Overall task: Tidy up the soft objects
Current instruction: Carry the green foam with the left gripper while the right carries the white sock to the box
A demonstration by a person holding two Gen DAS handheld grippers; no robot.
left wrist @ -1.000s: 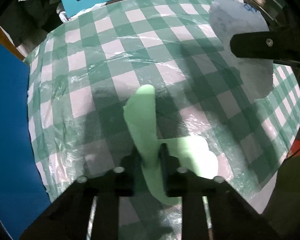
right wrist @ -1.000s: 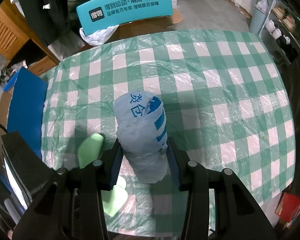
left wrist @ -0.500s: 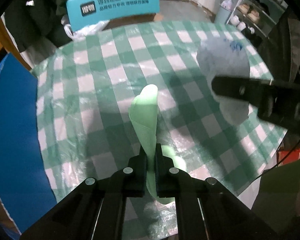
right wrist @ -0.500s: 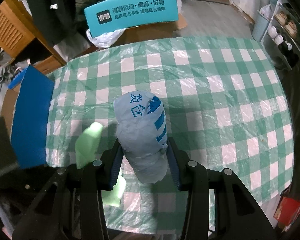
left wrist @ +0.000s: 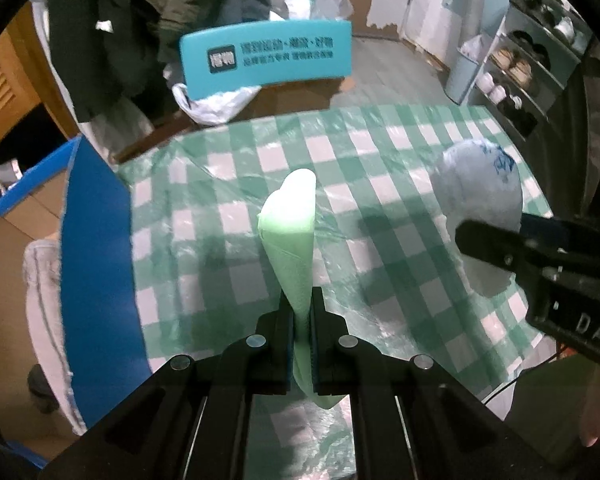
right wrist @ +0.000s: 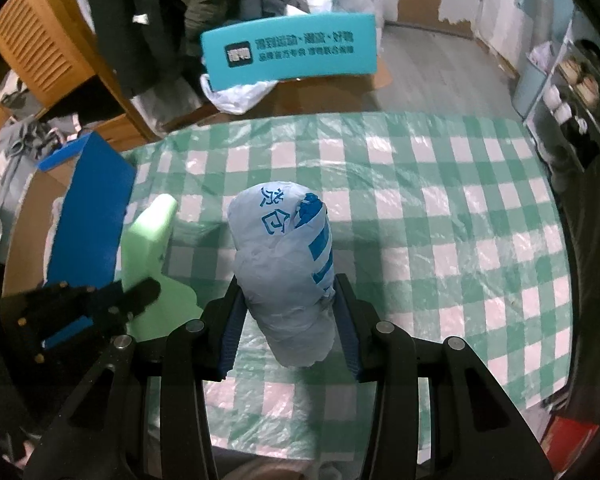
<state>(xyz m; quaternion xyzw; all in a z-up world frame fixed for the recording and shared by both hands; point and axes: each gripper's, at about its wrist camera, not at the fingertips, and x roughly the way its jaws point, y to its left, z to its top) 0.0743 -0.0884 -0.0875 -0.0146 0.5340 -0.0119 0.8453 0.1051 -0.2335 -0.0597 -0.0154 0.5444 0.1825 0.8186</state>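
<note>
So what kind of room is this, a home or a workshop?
Most likely a lived-in home room: a table under a checked plastic cloth, a shoe rack against the wall, and coats hanging behind.

A teal chair back [right wrist: 290, 54] stands behind the checked tablecloth [right wrist: 460, 216], dark coats [right wrist: 140, 20] hanging beyond.

The checked surface [right wrist: 440, 208] is bare and wide to the right of the blue-printed plastic bundle [right wrist: 288, 264] and behind it, so a gripper could pass there. Left of the bundle it is tight: the green cloth [right wrist: 148, 236] hangs just beside it, with the left gripper [right wrist: 140, 294] pinching it. Further left of the bundle, a blue box [right wrist: 88, 208] stands at the surface's edge and blocks that side. Behind the bundle, past the far edge, a teal chair back [right wrist: 292, 52] stands in the way.
</note>
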